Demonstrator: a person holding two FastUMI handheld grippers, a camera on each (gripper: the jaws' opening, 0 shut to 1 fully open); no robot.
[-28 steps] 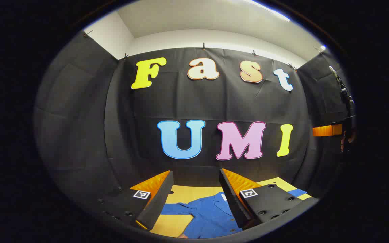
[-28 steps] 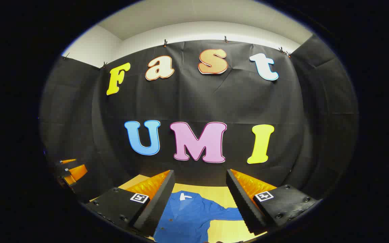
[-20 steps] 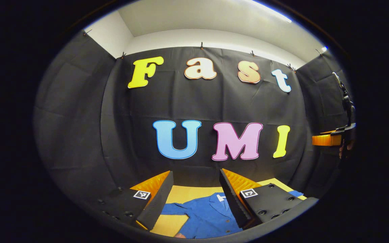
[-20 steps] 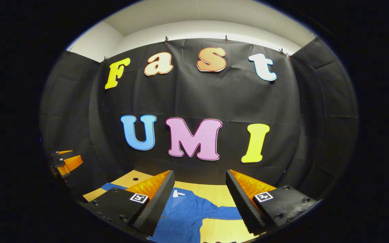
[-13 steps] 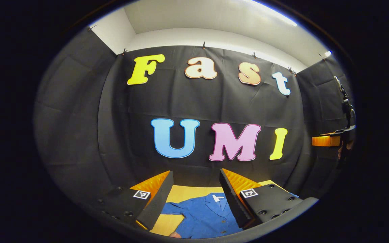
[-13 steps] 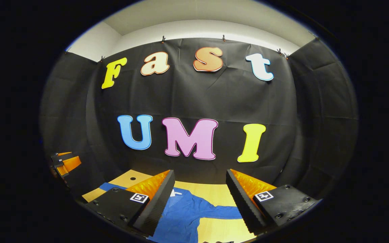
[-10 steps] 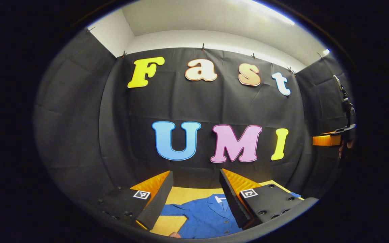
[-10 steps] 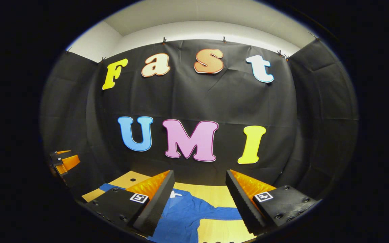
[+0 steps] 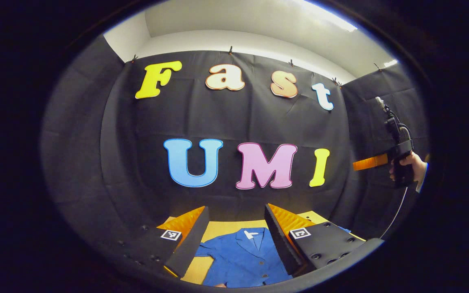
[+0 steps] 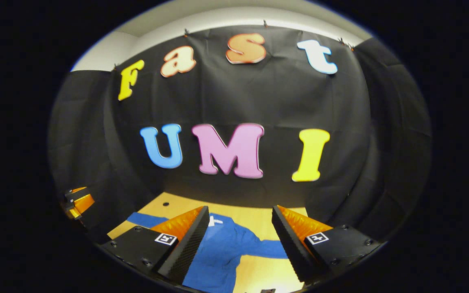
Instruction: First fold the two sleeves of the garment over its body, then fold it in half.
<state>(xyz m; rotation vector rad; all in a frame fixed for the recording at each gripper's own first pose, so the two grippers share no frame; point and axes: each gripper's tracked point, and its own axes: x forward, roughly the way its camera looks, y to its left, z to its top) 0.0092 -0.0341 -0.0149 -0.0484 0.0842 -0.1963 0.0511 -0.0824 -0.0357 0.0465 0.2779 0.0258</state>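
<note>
Our left gripper sits wide apart, holding nothing, and our right gripper is just as wide and empty. Below both, the blue button-front collared shirt lies flat on the light wooden table, collar toward the wall, sleeves spread sideways across our reach. The right sleeve runs under the right gripper, so we judge that hand nearer it.

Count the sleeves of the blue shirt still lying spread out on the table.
2. In the right gripper view, one sleeve stretches left past the tool's left finger, and the other sleeve stretches right across the wooden table. Neither is folded over the blue shirt.
</note>
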